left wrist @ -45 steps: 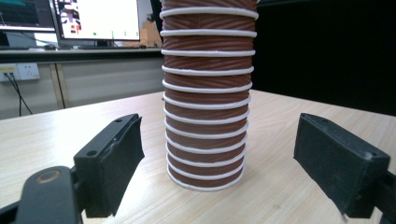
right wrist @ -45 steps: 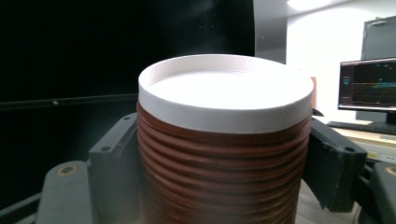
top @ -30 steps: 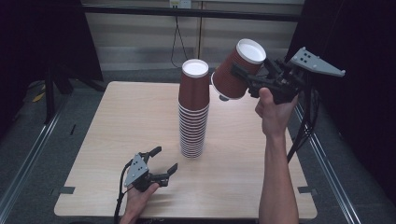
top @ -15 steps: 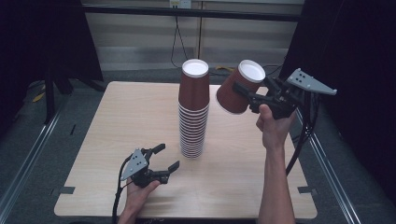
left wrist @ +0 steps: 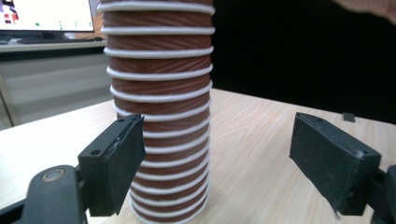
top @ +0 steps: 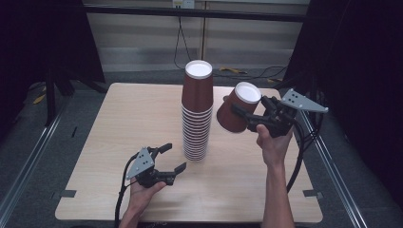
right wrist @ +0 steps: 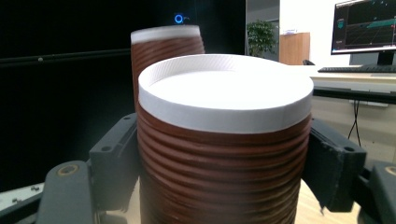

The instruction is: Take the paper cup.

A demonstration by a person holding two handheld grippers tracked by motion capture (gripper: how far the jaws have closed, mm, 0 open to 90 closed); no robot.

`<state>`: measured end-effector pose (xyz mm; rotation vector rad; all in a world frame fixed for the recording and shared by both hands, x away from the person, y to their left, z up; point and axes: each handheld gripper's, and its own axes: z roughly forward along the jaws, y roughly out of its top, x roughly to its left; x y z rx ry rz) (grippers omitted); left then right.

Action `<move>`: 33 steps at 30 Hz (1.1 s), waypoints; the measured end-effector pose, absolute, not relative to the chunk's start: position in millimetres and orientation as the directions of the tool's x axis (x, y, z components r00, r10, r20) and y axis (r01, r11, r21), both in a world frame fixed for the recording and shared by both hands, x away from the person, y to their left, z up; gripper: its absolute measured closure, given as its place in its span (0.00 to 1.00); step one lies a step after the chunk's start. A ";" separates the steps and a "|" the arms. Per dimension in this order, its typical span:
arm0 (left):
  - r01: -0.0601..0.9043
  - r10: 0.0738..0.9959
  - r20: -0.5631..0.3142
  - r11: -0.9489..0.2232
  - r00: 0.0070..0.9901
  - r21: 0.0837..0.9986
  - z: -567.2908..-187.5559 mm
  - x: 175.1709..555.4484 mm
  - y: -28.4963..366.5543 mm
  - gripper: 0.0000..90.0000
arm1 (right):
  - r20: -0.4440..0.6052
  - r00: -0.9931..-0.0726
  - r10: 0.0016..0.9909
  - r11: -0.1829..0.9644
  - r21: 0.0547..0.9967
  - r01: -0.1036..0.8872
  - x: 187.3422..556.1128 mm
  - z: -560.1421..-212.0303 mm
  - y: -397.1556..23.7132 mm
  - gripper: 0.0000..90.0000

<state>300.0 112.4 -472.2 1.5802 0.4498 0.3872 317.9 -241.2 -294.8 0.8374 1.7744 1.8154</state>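
Note:
A tall stack of upside-down brown paper cups (top: 197,114) stands mid-table. My right gripper (top: 248,115) is shut on a single brown cup (top: 236,114), tilted in the air just right of the stack, its white base up. In the right gripper view that cup (right wrist: 224,154) sits between both jaws, with the stack (right wrist: 163,51) behind it. My left gripper (top: 172,157) rests open on the table at the stack's front left. In the left gripper view the stack (left wrist: 161,116) rises just beyond the left finger (left wrist: 116,163), and nothing is between the jaws.
The wooden table (top: 119,123) has bare surface left and right of the stack. Metal rails run along both sides of the table on the floor. A dark frame and cables stand behind the far edge. A monitor (right wrist: 364,25) glows in the background.
My right gripper has come down with the single cup, from above the stack's top to beside its upper half. The left gripper has barely shifted.

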 end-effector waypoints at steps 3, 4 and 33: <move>0.073 0.504 -0.053 -0.021 0.862 0.997 -471.4 300.0 111.1 0.20 | 0.110 -0.708 0.697 -0.057 0.994 0.098 316.1 -301.4 -241.0 0.25; 0.073 0.500 -0.045 -0.036 0.865 0.997 -471.6 300.7 110.1 0.19 | 0.121 -0.708 0.695 -0.061 0.992 0.110 314.3 -310.4 -240.7 0.25; 0.066 0.377 -0.027 -0.089 0.926 0.994 -460.9 297.8 93.7 0.17 | 0.211 -0.730 0.650 -0.082 0.974 0.209 290.6 -395.0 -215.4 0.26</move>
